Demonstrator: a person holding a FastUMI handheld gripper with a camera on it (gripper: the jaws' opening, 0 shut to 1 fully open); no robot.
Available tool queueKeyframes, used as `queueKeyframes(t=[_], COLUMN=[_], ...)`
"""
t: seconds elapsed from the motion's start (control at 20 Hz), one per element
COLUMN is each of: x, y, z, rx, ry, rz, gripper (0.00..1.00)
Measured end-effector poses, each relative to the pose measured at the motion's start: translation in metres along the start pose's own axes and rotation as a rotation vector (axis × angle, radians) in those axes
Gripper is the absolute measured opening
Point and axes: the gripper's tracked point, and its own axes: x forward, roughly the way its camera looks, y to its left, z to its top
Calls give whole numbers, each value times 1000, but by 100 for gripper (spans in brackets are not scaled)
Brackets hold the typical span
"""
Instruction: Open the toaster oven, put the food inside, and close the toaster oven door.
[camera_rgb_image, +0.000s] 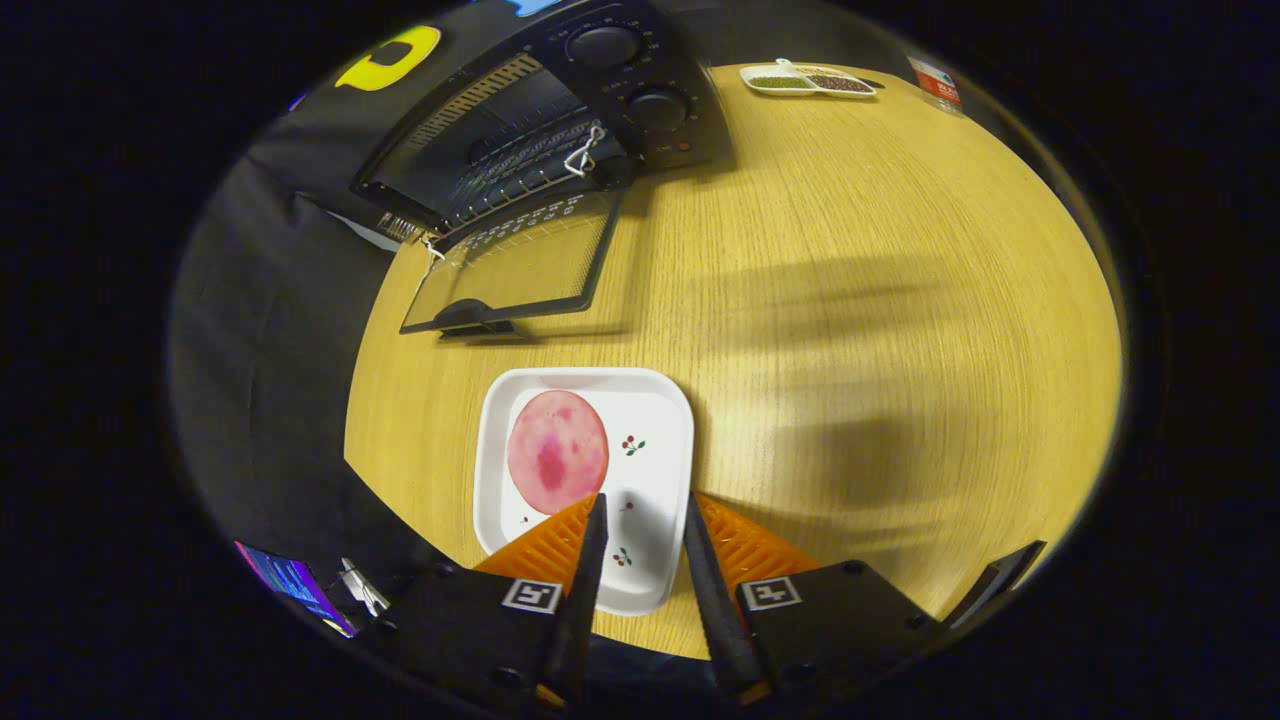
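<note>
One round ham slice (557, 452) flat on white plate (655, 400), gripper (643, 500) fingers apart above it, toaster oven (560, 120) door (510, 265) dropped open beyond.

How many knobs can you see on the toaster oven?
2. One knob sits at the far end of the toaster oven's panel; the other knob is nearer, beside the open door. More may be hidden.

Toaster oven (560, 120) door (515, 265) is down flat on the table (850, 300), mouth unblocked, bare wood between door and white plate (660, 400) and wide open tabletop beside it; gripper (645, 500) fingers parted over the plate, sectioned dish (808, 80) well off at the far edge.
</note>
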Motion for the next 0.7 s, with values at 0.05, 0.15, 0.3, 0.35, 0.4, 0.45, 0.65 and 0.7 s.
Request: queueKeyframes(t=[0.05,0.15,0.3,0.35,0.4,0.45,0.65,0.7], x=[0,-1,3,10,-3,2,-3,-6], y=[-2,-7,-10,-10,-9,-7,5,8], z=[-2,-2,-1,-2,-2,-4,-7,-6], rx=[14,28,42,56,55,58,110,116], ry=[16,32,35,28,33,23,-5,-17], rz=[4,-8,2,10,11,13,49,54], gripper=[45,40,5,4,2,2,2,2])
